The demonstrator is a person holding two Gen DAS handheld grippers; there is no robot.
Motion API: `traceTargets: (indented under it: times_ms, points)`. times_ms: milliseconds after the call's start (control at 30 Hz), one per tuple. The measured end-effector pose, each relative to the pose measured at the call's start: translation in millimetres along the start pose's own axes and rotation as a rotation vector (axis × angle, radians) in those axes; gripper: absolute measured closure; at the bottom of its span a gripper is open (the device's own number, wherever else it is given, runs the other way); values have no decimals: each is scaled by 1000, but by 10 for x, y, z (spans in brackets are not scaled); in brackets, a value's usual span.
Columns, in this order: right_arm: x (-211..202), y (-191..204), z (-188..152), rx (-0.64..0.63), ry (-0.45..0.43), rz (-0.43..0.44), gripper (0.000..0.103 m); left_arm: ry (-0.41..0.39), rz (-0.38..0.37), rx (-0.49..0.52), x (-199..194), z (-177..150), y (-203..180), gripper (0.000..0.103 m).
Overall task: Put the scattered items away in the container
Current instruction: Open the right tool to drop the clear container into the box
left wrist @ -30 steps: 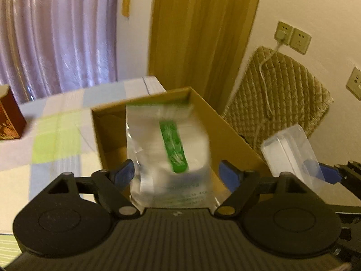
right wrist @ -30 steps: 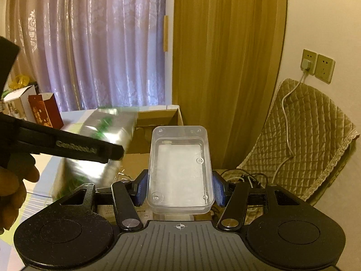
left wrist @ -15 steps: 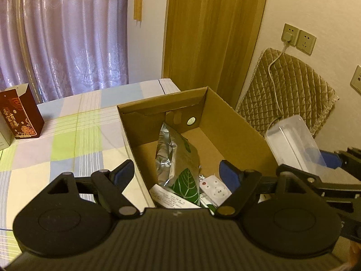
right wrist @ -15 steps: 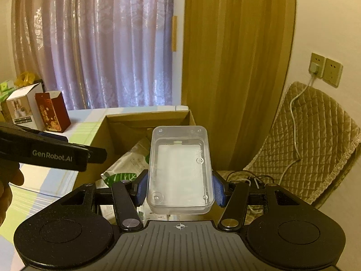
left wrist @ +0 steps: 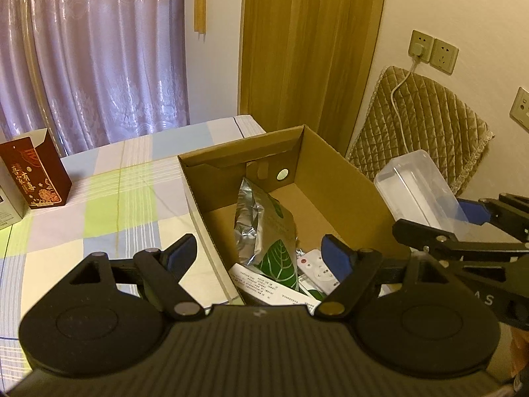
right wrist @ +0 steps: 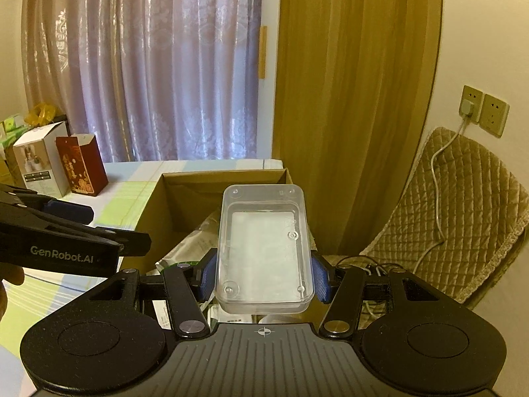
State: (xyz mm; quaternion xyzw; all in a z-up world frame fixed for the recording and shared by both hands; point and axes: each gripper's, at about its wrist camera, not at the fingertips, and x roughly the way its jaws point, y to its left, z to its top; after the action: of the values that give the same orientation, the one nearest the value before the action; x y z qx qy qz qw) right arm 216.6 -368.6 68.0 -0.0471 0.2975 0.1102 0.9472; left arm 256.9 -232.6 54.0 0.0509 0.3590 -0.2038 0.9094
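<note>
right gripper (right wrist: 263, 279) clamps clear tub (right wrist: 264, 248) by its long sides, poised above box (left wrist: 334, 178) edge, likely for a drop inside. left gripper (left wrist: 258, 253) jaws spread, empty, over box holding foil pouch (left wrist: 264, 228) and remote (left wrist: 314, 266).

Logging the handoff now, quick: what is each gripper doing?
Left gripper: open, holding nothing, above the cardboard box.
Right gripper: closed on the clear plastic box.

Both wrist views look closely down into the same cardboard box (left wrist: 330, 165), from opposite sides.
</note>
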Motion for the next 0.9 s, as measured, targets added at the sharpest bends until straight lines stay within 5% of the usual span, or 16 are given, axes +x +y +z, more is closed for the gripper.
traceTargets:
  times_ms: [600,633,667,733,900]
  points:
    - [353,74,169,21,26,72,44,-6,36,-12,-129,-117,232,23]
    - [376,65,163,34,30,78,41,-4,36,-13,-132,-123,241,23]
    - [381,49,158,49,26,73,24,-3,38,-13,-134,-130,252,23]
    - [344,10,140,74,-3,72,9,0,40,-14,-139,-146,270,23]
    - [297,-32,86,78,-1,52,9,6,43,-21,-160,-200,301,23]
